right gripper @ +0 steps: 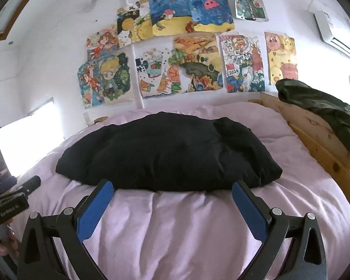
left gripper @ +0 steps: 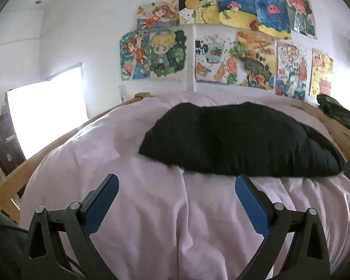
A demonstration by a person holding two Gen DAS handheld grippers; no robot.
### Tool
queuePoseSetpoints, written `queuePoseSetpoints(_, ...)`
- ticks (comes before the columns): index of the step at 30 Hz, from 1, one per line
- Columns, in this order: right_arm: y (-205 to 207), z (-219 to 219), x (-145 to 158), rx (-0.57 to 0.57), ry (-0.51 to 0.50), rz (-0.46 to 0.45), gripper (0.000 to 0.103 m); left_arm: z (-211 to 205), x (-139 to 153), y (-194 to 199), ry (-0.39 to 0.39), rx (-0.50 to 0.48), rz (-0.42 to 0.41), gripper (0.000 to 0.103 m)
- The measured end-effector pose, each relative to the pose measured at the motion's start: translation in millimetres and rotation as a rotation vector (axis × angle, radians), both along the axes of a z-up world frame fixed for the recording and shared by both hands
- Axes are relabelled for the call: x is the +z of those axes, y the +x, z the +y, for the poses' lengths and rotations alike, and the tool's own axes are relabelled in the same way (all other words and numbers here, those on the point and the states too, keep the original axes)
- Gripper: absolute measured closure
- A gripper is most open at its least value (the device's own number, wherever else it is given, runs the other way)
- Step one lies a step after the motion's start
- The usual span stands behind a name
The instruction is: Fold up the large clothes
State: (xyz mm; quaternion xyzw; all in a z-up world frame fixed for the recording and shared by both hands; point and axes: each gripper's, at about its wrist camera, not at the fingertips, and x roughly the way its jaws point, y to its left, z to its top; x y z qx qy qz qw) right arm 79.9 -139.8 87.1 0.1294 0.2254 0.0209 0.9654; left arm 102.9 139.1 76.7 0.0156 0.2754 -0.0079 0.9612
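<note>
Now both grippers, left gripper [left gripper: 176, 182] and right gripper [right gripper: 173, 187], hover spread before black garment [right gripper: 168, 151].

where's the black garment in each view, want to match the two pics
Left wrist view: the black garment lies right of centre on the pink bedding, beyond the open left gripper.
Right wrist view: the black garment lies in the centre, just beyond the open right gripper.
Shared landmark: the drawings on the wall behind the bed.
</note>
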Motion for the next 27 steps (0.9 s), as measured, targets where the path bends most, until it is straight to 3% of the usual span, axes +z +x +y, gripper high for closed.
queuePoseSetpoints(7,-17.1,12.9,-1.8,0.008,-0.017,-0.022,0.000,2.7,1.6,-21.6,-0.019,-0.018,-0.051,0.005)
queuePoseSetpoints(19,-17.3,13.0,-11.7,-0.007,-0.028,0.005,0.000,-7.5,2.3,-29.7,0.021,-0.091,-0.098,0.005)
queuePoseSetpoints(27,-23.6,11.5,-12.3,-0.014,-0.039,-0.028,0.000,-15.8,6.1,-34.6,0.027,-0.148,-0.139,0.005)
